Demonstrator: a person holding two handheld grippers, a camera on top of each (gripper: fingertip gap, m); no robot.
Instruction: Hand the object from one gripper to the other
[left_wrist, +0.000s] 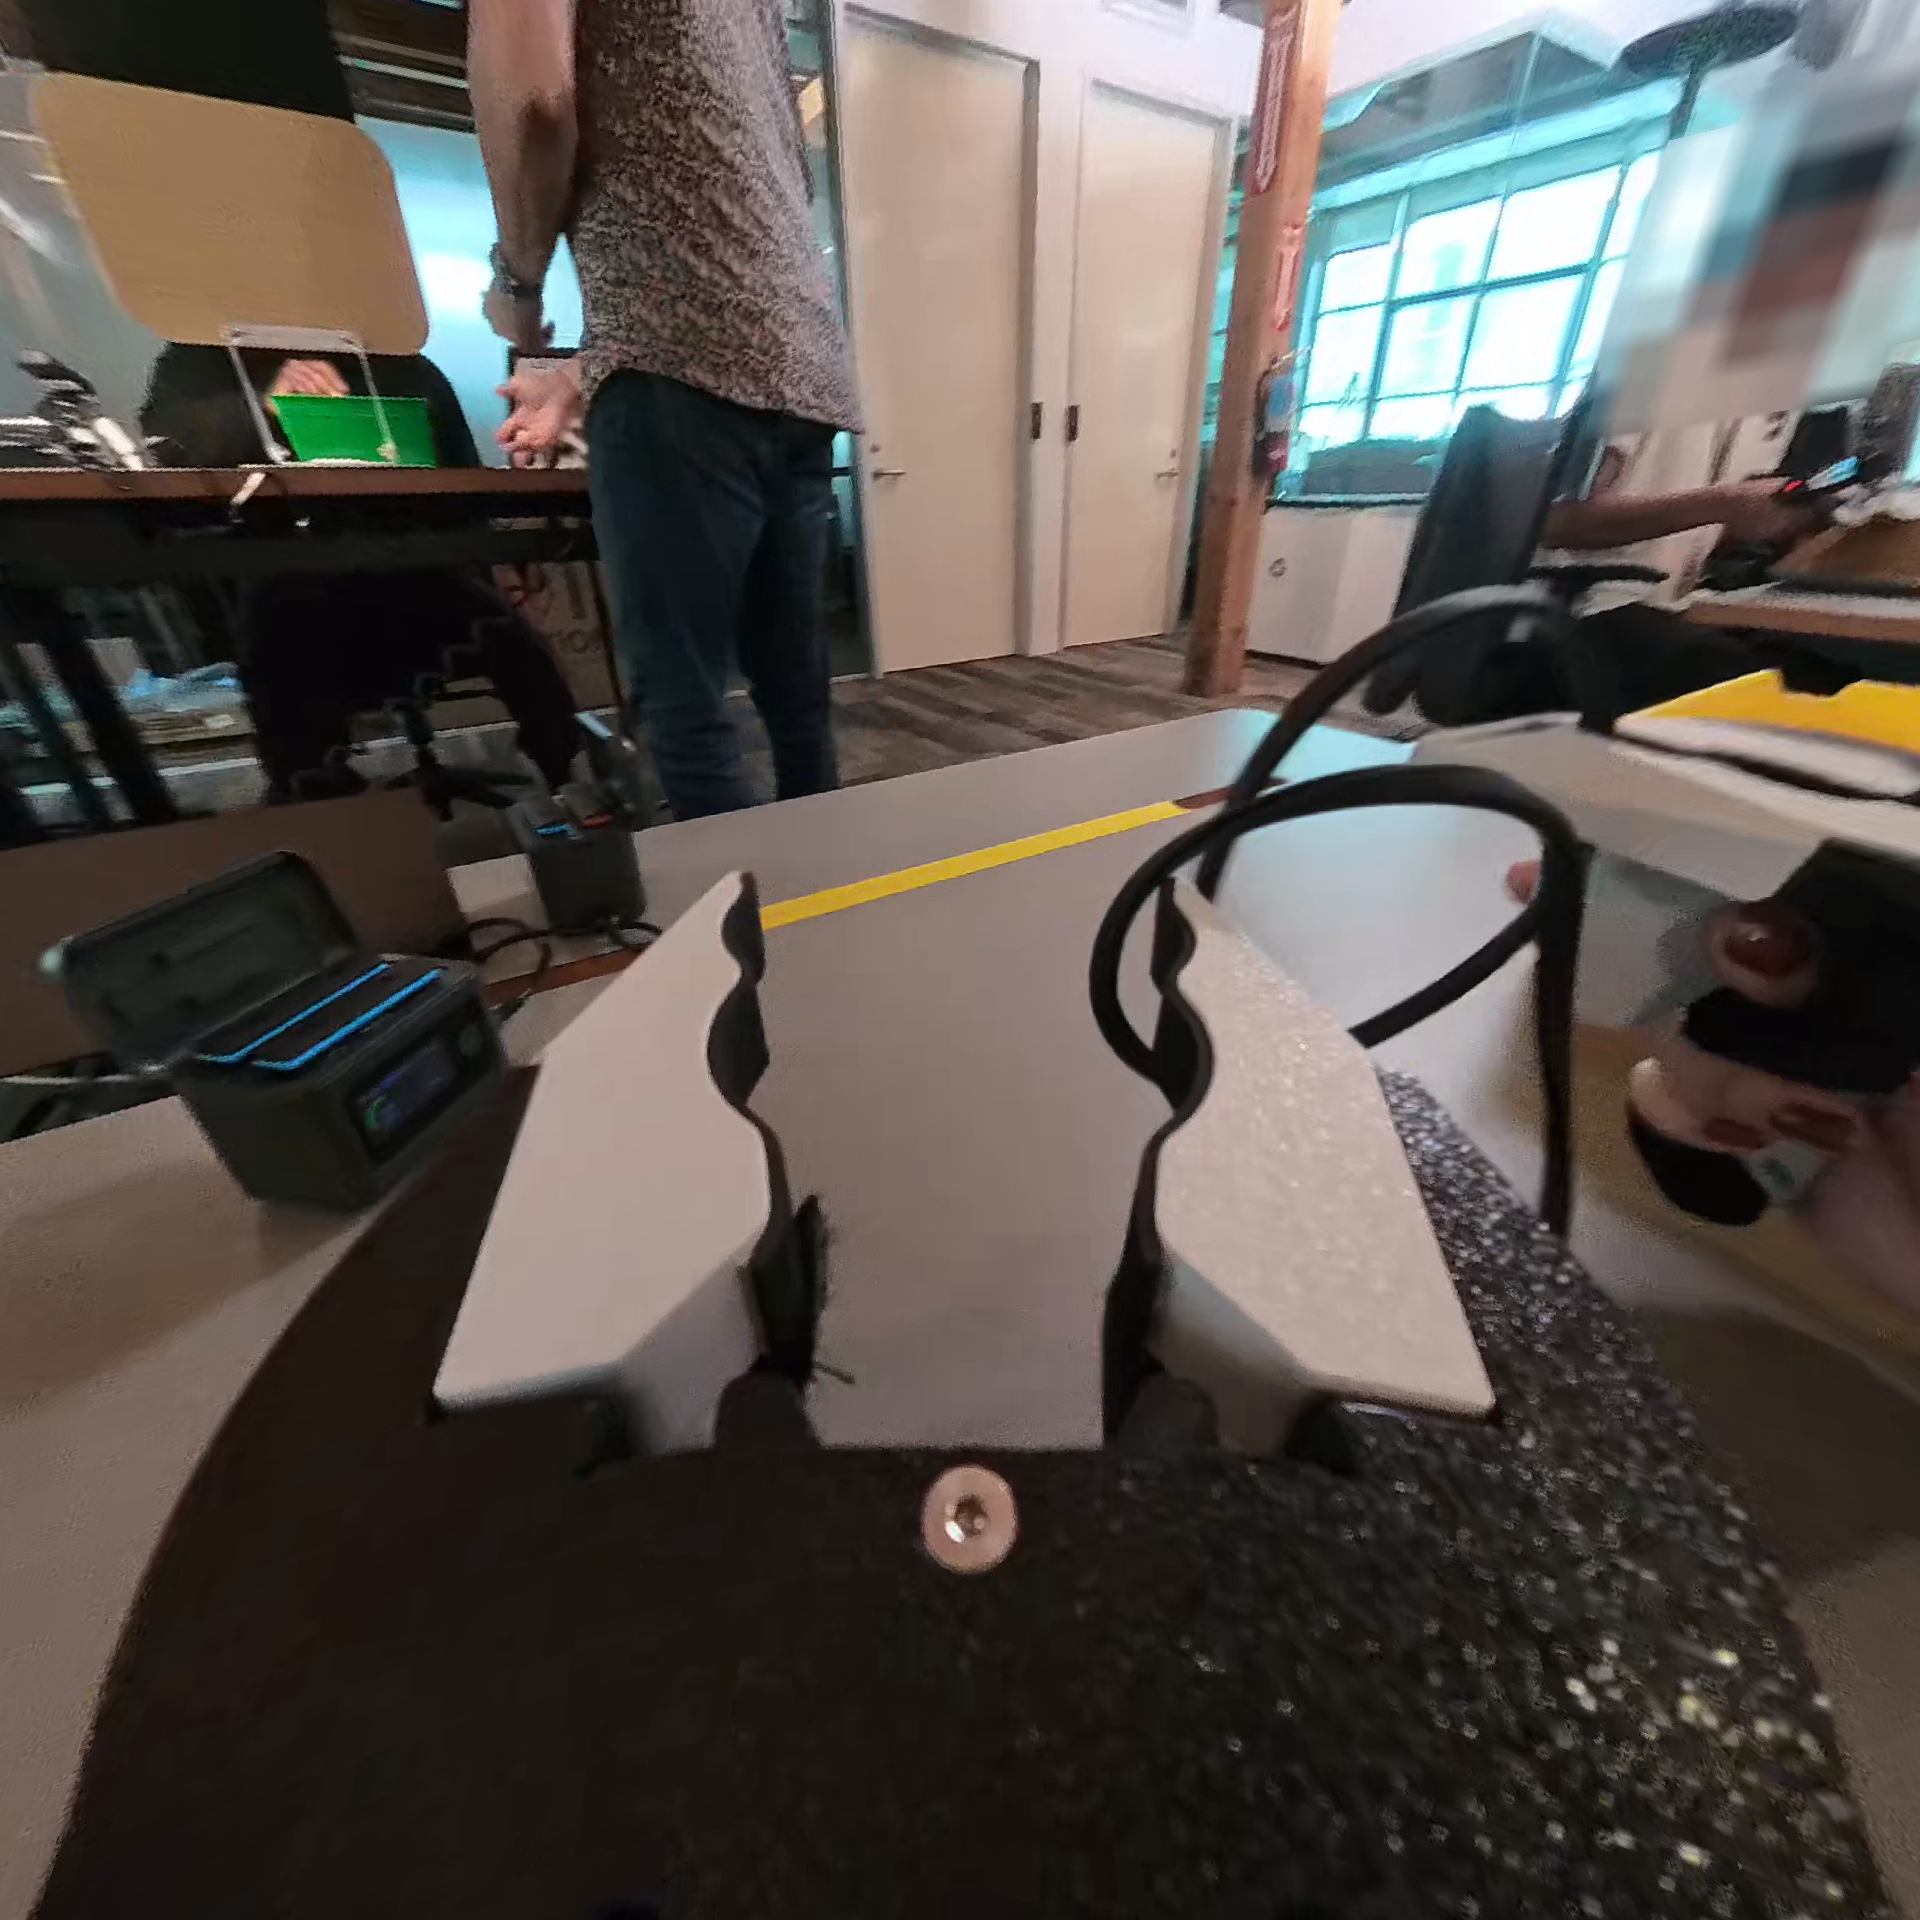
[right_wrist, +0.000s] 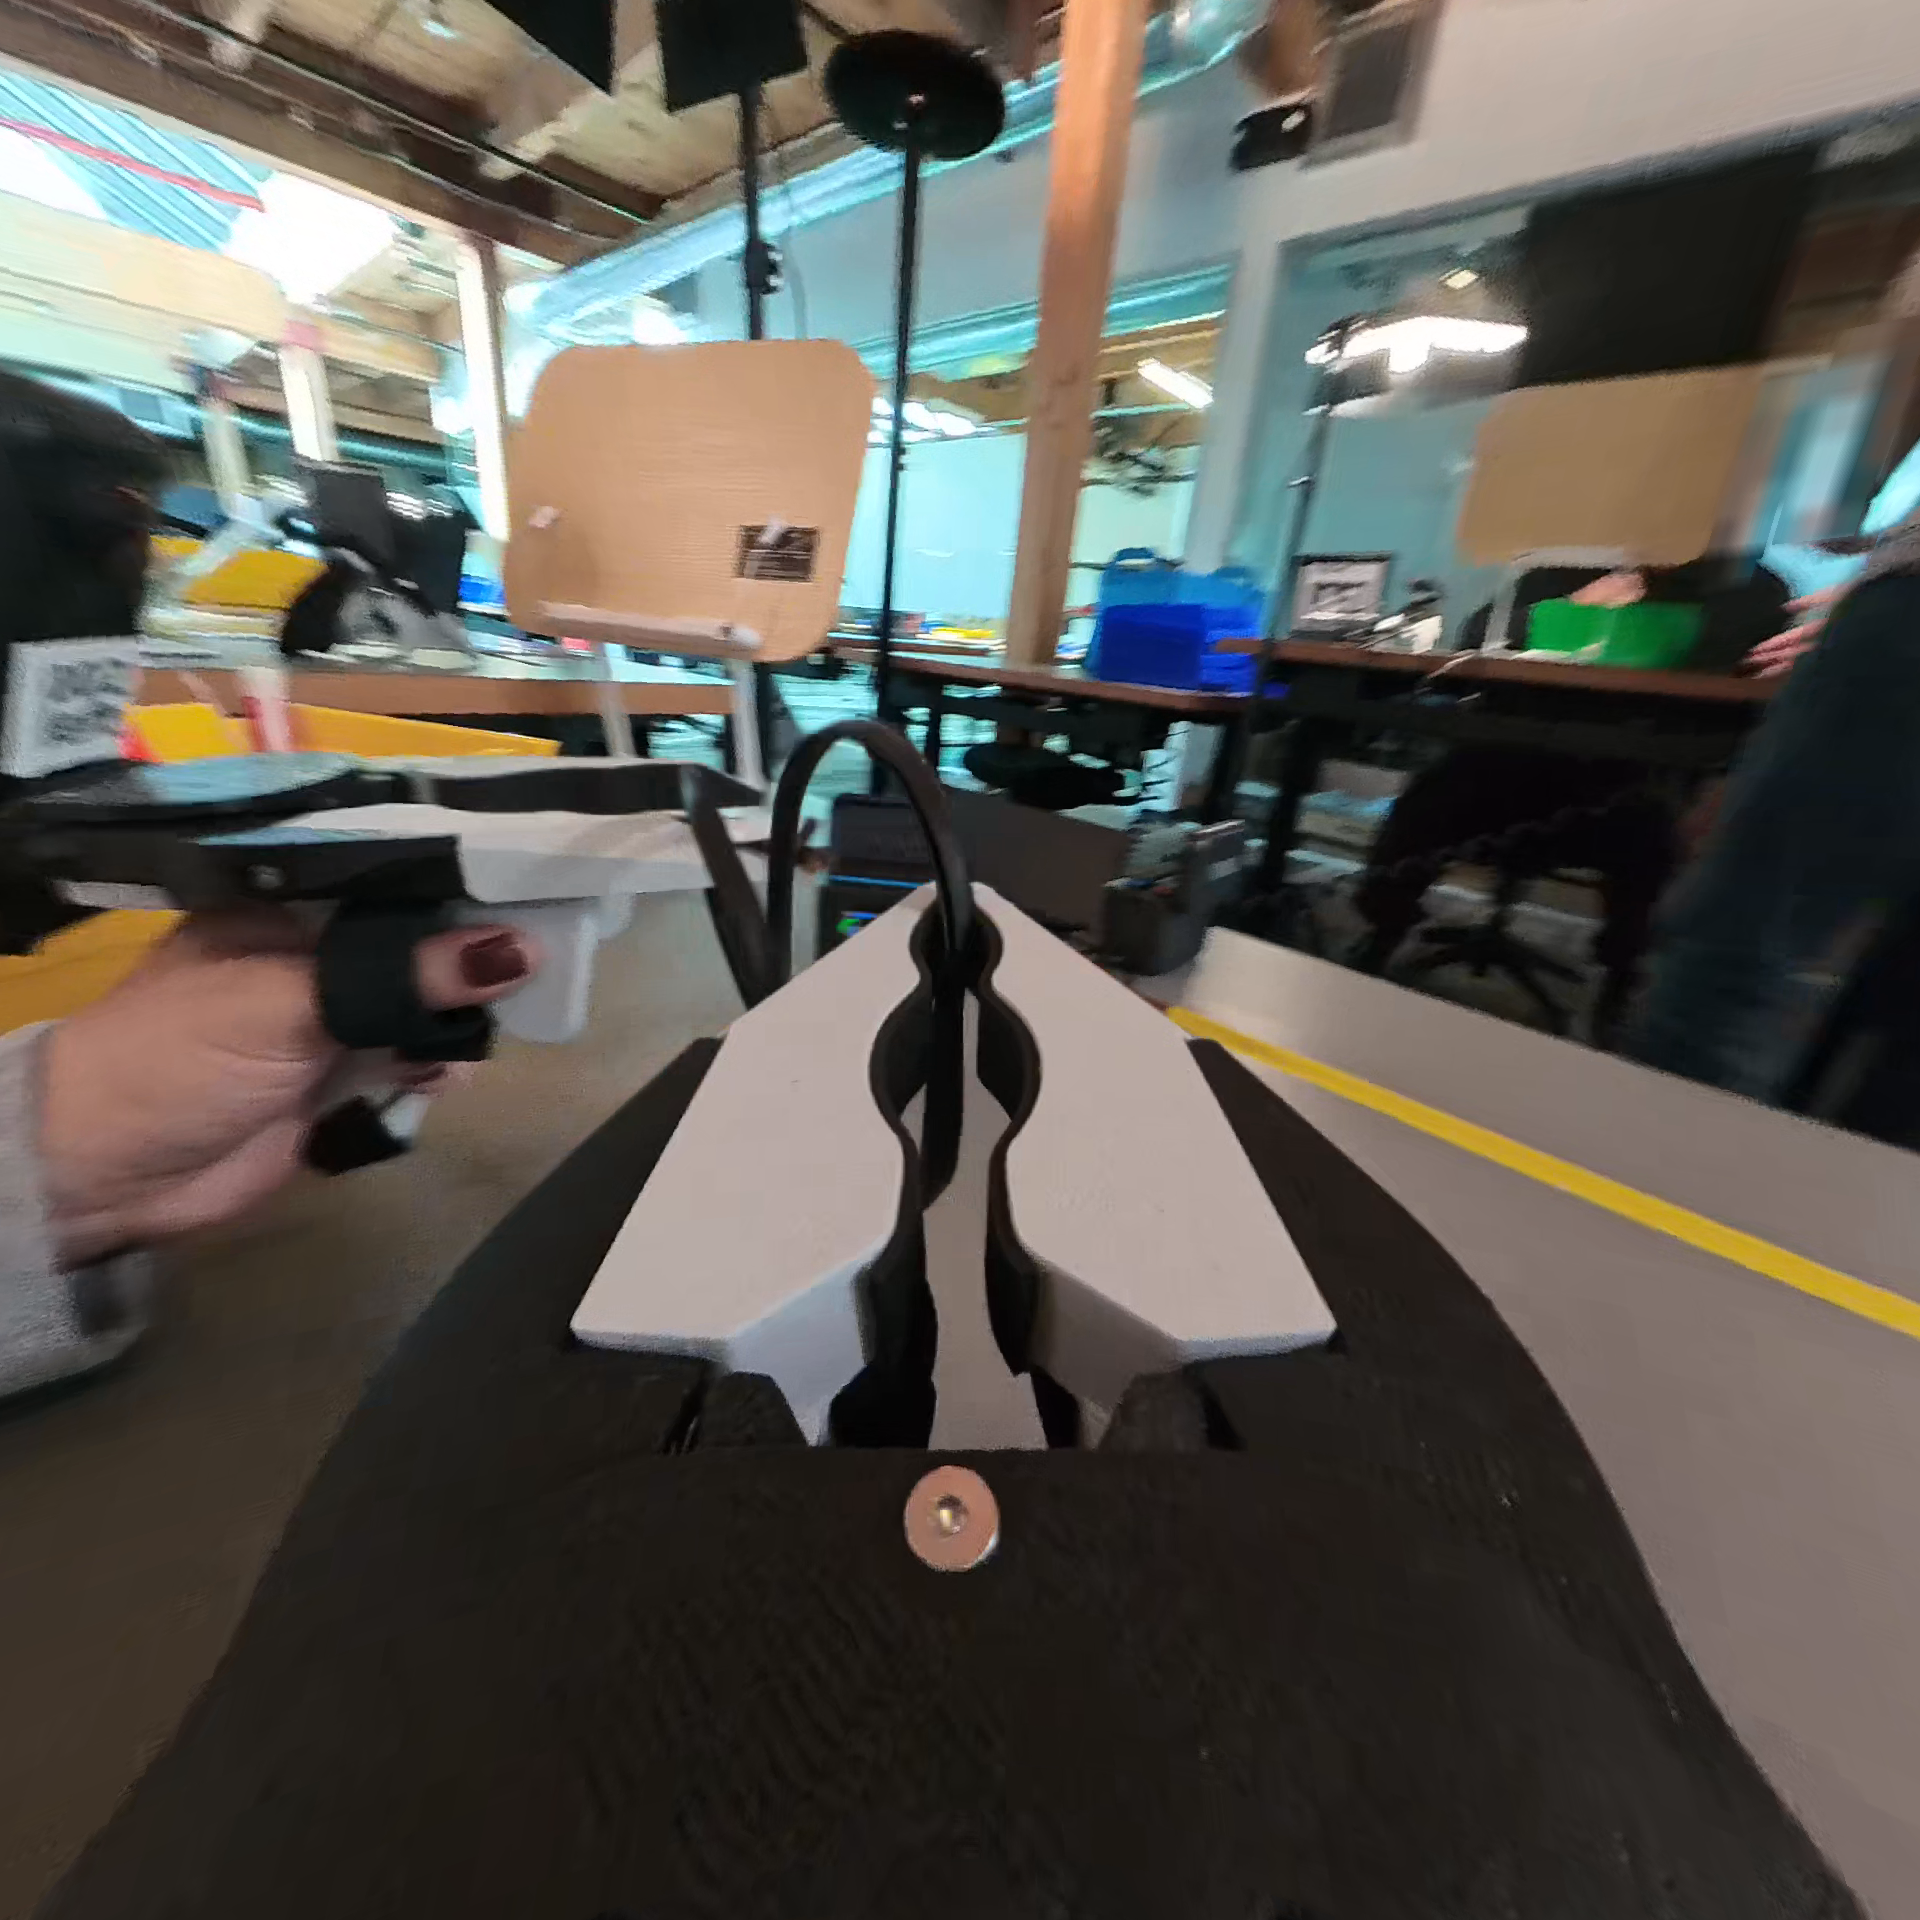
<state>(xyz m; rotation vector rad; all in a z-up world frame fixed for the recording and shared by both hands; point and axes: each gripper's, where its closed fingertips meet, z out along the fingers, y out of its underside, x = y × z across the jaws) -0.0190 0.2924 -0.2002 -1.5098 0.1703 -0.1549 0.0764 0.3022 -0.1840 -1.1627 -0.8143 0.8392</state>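
Note:
A black cable (right_wrist: 831, 758) rises in a loop from my right gripper (right_wrist: 956, 920), which is shut on it. The cable runs down between its wavy black pads. In the left wrist view the cable's loop (left_wrist: 1351, 790) hangs at the right. Its left side lies just inside the gap, next to the right finger (left_wrist: 1288, 1143) of my left gripper (left_wrist: 956, 894). That gripper is open wide with nothing gripped. It also shows in the right wrist view (right_wrist: 717, 831), level and pointing at the loop, held by a hand (right_wrist: 208, 1091).
The grey table (left_wrist: 935, 1039) has a yellow tape line (left_wrist: 966, 862). An open dark case with blue trim (left_wrist: 301, 1029) sits at the left. A yellow bin (right_wrist: 312, 727) is behind the left gripper. A person (left_wrist: 707, 416) stands beyond the table edge.

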